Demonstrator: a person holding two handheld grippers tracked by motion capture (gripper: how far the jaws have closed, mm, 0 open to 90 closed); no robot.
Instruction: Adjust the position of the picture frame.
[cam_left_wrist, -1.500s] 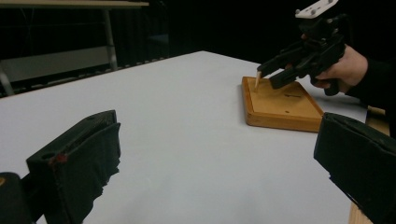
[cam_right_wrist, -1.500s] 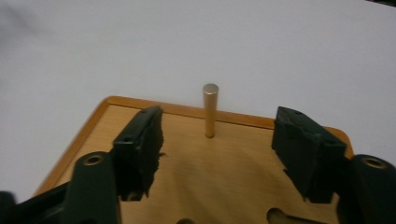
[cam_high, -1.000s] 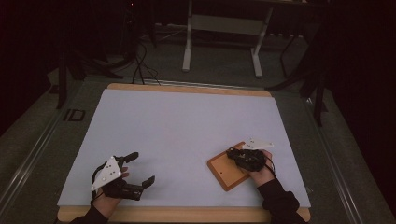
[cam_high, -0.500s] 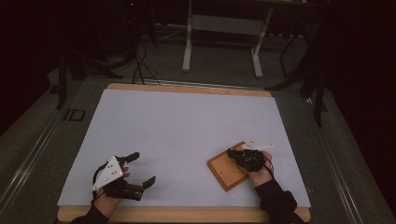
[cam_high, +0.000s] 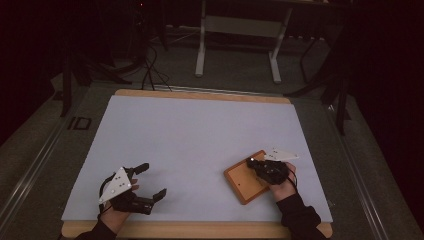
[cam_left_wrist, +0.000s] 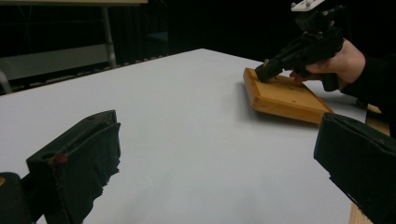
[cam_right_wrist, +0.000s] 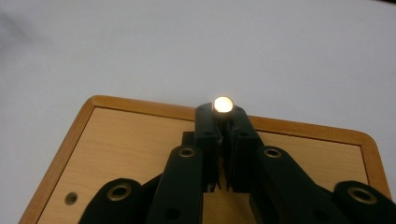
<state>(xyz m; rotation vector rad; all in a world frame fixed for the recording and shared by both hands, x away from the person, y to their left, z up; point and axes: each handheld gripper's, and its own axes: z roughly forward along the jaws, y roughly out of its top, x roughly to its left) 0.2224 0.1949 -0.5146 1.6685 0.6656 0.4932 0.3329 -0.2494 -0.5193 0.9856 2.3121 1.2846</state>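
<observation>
Shallow rectangular wooden tray (cam_high: 245, 177) with rounded corners, raised rim and smooth pale floor, lying flat on the matte white tabletop (cam_high: 200, 135) toward 4 o'clock, long axis running roughly 10 to 4 o'clock. One small round hole (cam_right_wrist: 71, 198) in the floor near a corner. Held over the far rim by the right black two-jaw gripper (cam_right_wrist: 223, 109): a small round pale peg (cam_right_wrist: 223, 104), top glinting, pinched between jaws closed on it. Left black gripper (cam_high: 150, 180) resting at 7 o'clock, jaws spread wide, nothing between the worn pads (cam_left_wrist: 88, 158).
</observation>
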